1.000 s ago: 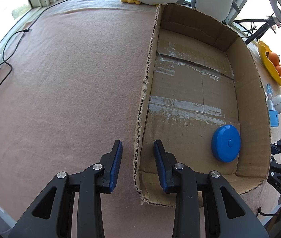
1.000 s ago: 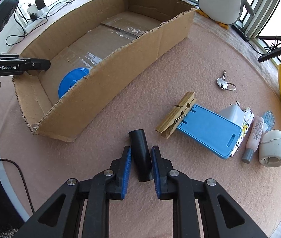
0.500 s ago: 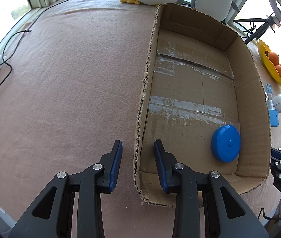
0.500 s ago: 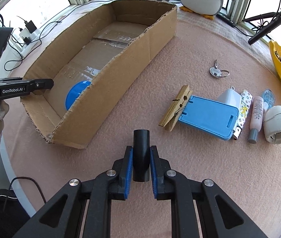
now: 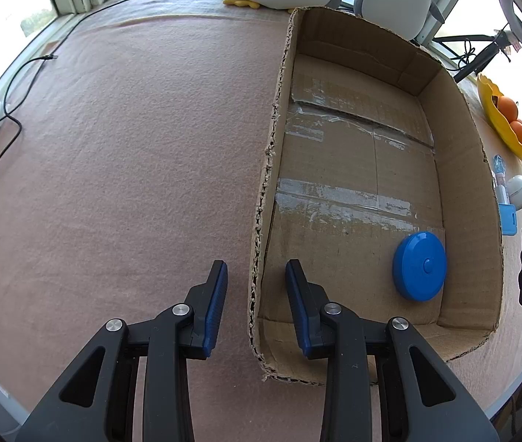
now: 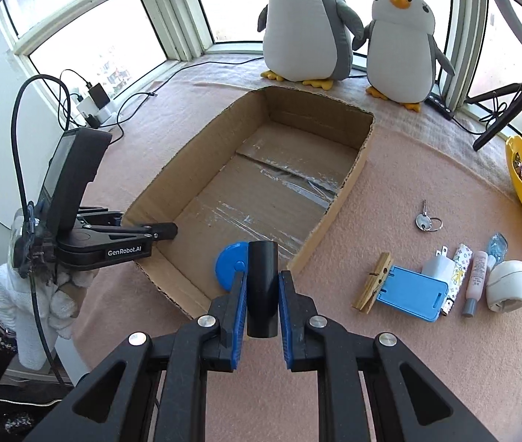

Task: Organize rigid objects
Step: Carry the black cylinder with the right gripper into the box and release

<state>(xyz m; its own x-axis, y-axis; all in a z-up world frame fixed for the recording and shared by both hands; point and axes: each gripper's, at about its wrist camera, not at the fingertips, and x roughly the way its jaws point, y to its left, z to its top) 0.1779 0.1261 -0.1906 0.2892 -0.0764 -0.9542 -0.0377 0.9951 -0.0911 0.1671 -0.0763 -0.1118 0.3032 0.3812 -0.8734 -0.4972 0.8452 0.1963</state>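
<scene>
Black tube (image 6: 262, 287): upright between the pads of the right gripper (image 6: 260, 307), clamped, raised near the cardboard box (image 6: 349, 180)'s open end. Blue disc (image 5: 419, 266): on the box floor, directly beyond the tube. Left gripper (image 5: 255, 304): jaws astride the box's near side wall with a gap either side, likely steadying it. Risk: smooth round tube may slip or roll; lowered early, it may strike the rim or disc.
</scene>
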